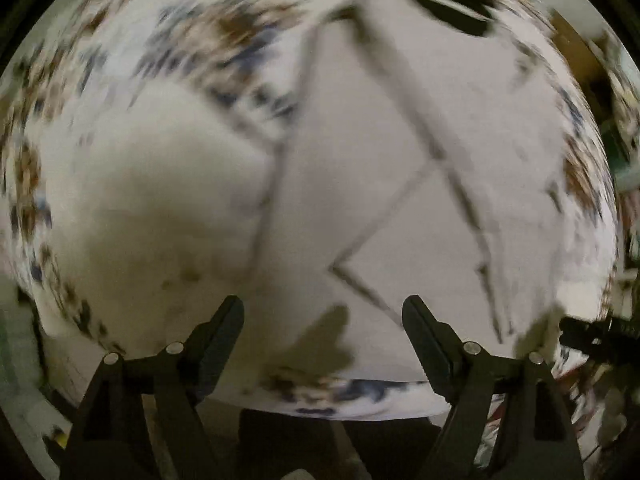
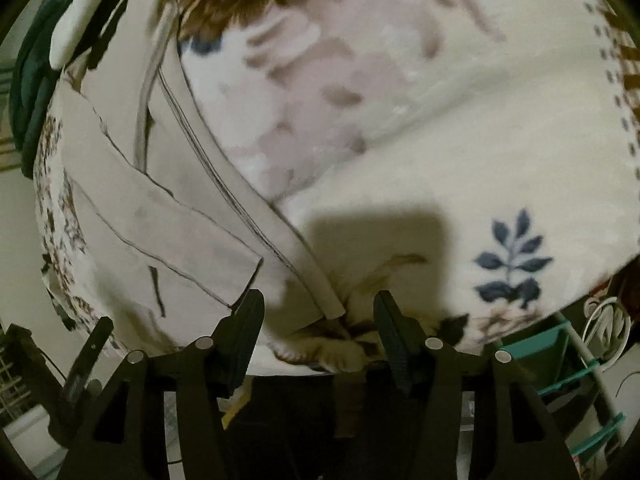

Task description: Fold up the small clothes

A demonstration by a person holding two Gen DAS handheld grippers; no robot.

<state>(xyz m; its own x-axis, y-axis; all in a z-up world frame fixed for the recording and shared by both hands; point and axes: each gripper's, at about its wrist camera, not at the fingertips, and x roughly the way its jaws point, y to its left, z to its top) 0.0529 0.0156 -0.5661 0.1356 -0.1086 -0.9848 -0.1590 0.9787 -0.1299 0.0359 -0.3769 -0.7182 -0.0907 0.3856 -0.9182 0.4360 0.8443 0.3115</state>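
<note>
A pale beige garment (image 1: 360, 184) lies spread on a floral blanket (image 1: 224, 40), with dark seam lines crossing it. My left gripper (image 1: 323, 312) is open and empty, hovering over the garment's near edge. The left wrist view is motion-blurred. In the right wrist view the same garment (image 2: 160, 216) lies at the left in folded layers, with a long hemmed edge running down to the near blanket edge. My right gripper (image 2: 319, 308) is open and empty, its fingers either side of the hem's near corner (image 2: 328, 300).
The floral blanket (image 2: 440, 140) covers the surface, with a blue leaf print (image 2: 514, 256) at the right. A teal rack (image 2: 568, 364) stands below right. Dark green cloth (image 2: 32, 80) hangs at the far left. The other gripper (image 1: 600, 338) shows at the right edge of the left wrist view.
</note>
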